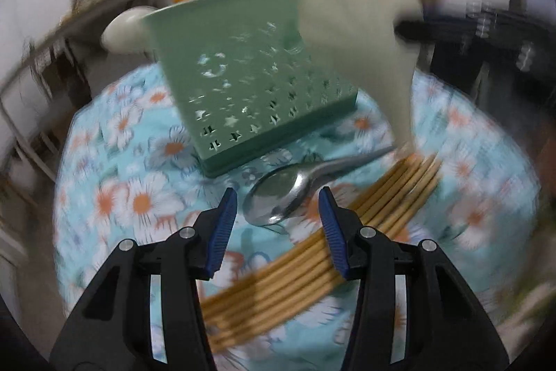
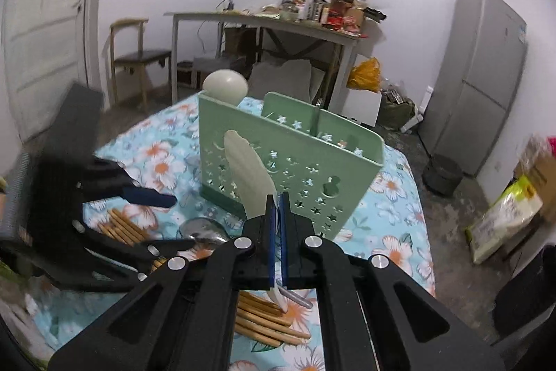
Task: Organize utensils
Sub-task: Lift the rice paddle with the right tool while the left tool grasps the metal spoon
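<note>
The right gripper (image 2: 278, 214) is clamping its blue pads on the handle of a cream plastic spoon (image 2: 248, 179), whose bowl is rising toward eleven o'clock in front of the green utensil holder (image 2: 295, 169). The handle's tail is sticking out below the pads, over the bamboo chopsticks (image 2: 267, 319). In the left wrist view the same cream spoon (image 1: 354, 33) is blurring across one o'clock, overlapping the green utensil holder (image 1: 250, 75) at its right edge.

The left gripper (image 1: 278, 225) is hanging with its jaws parted and nothing pressed between the pads; the bowl of a metal spoon (image 1: 278, 197) is lying in the gap ahead of them at twelve o'clock, and the bamboo chopsticks (image 1: 312, 266) are running from seven o'clock up to two o'clock under the right pad. In the right wrist view the left gripper (image 2: 153, 197) is sitting at nine o'clock, just over the metal spoon (image 2: 205, 232).

The holder is standing upright near the middle of the flowered tablecloth (image 1: 132, 197), with a round cream ladle head (image 2: 226, 86) poking above its far left corner. Bare cloth is lying open at eight and nine o'clock of the holder in the left wrist view, and at four o'clock in the right wrist view, where the cloth's edge is dropping toward the floor. The near rim of the holder is free along its top.
</note>
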`<state>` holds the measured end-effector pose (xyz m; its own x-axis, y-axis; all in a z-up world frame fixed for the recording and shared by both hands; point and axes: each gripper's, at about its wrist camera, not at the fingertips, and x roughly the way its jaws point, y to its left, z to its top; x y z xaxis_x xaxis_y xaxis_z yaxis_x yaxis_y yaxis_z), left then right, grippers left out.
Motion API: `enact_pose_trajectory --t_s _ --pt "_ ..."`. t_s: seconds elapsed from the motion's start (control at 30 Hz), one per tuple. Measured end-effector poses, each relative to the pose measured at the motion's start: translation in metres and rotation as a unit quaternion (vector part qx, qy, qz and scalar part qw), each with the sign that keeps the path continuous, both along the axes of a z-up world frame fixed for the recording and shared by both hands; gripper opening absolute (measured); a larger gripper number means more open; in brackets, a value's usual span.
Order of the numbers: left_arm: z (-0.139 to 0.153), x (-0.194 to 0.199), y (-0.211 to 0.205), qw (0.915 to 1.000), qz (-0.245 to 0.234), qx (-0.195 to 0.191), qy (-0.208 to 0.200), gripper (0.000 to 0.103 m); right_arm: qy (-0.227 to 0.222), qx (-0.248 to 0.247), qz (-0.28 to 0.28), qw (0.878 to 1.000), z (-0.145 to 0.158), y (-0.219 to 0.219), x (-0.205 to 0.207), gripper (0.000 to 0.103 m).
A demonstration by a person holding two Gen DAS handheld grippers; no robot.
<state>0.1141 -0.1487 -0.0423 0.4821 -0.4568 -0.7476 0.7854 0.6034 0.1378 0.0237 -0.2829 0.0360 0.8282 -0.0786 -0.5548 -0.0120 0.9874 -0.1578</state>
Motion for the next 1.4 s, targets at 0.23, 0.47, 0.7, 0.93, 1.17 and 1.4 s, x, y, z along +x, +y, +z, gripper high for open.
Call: enact_pose_trajectory --t_s 0.23,0.47,0.7,0.93,1.17,1.4 --pt "-0.016 0.011 -0.014 0.9987 -0.007 0.049 -0.009 0.037 -0.02 0.027 -0.021 0.999 0.003 -0.017 -0.011 0.002" --pt "-0.003 0.032 -0.002 0.9999 0.007 0.014 -0.001 0.017 -0.031 0.068 -0.048 0.996 0.005 -0.038 -0.02 0.002" --pt "-0.018 0.046 -0.003 0.9994 -0.008 0.02 0.028 0.017 -0.023 0.098 -0.057 0.993 -0.002 -0.049 -0.017 0.002" --pt "-0.017 0.039 0.006 0.9995 -0.013 0.01 0.027 0.011 0.026 0.189 -0.047 0.98 -0.021 -0.072 -0.004 0.004" --pt "-0.006 0.028 0.019 0.9991 -0.03 -0.007 0.029 0.006 0.118 0.329 -0.039 0.936 -0.066 -0.119 0.027 0.017" --pt "0.006 0.009 0.031 0.9982 -0.052 0.0 0.03 0.002 0.174 0.386 -0.049 0.905 -0.11 -0.134 0.051 0.03"
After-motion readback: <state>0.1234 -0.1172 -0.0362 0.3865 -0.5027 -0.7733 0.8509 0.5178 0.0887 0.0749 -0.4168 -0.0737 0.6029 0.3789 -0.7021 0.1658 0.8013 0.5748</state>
